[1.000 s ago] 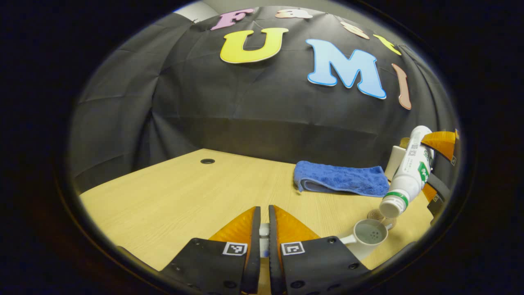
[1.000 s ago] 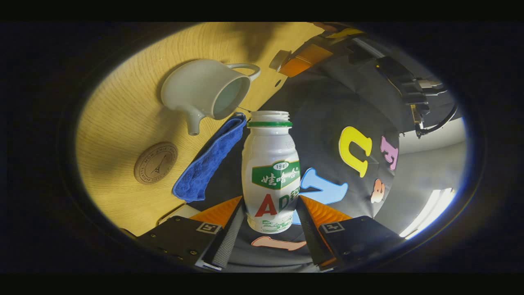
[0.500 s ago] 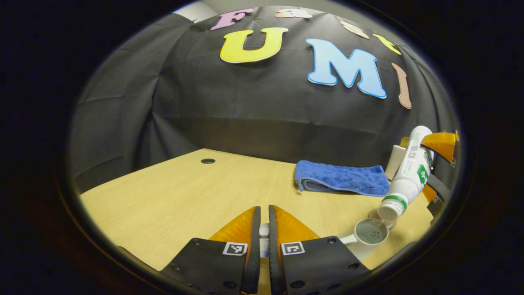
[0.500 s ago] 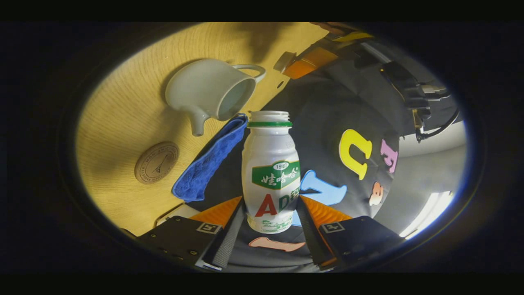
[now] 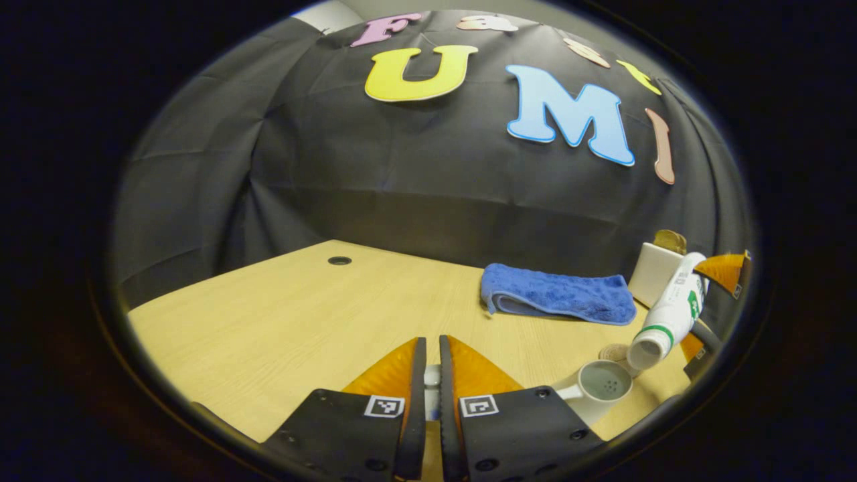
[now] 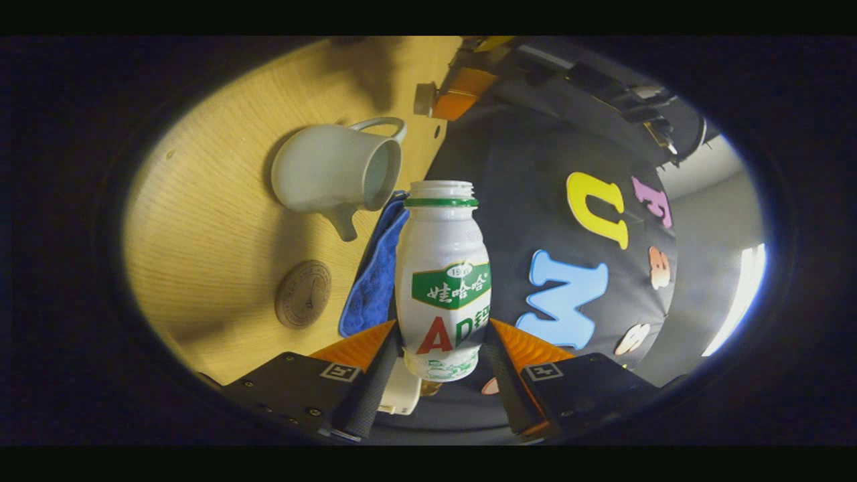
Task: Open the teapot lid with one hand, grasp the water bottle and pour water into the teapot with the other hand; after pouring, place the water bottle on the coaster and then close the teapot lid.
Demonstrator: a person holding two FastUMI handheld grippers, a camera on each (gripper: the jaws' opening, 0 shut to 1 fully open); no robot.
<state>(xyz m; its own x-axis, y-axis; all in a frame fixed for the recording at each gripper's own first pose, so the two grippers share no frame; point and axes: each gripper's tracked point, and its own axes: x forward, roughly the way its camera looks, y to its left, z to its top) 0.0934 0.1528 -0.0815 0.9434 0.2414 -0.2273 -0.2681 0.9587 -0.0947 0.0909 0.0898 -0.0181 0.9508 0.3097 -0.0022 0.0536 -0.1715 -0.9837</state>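
Note:
In the right gripper view, my right gripper (image 6: 442, 328) is shut on a white water bottle (image 6: 442, 288) with a green label and an uncapped mouth. The left gripper view shows this bottle (image 5: 669, 314) tilted mouth-down just right of the open white teapot (image 5: 599, 388). My left gripper (image 5: 432, 341) is shut on the teapot lid (image 5: 432, 376), held above the table left of the pot. The right gripper view has the teapot (image 6: 335, 174), the round wooden coaster (image 6: 303, 294), and the left gripper (image 6: 447, 100) with the lid (image 6: 423, 99). The coaster (image 5: 612, 351) is partly hidden behind the pot.
A folded blue towel (image 5: 556, 294) lies behind the teapot on the wooden table (image 5: 301, 321). A white box (image 5: 659, 268) stands at the back right by the booth wall. A small round hole (image 5: 339, 260) is in the table's far left.
The bottle has swung down and to the right, its mouth now off the teapot's opening. The right gripper view has rotated. The left gripper and lid have stayed still.

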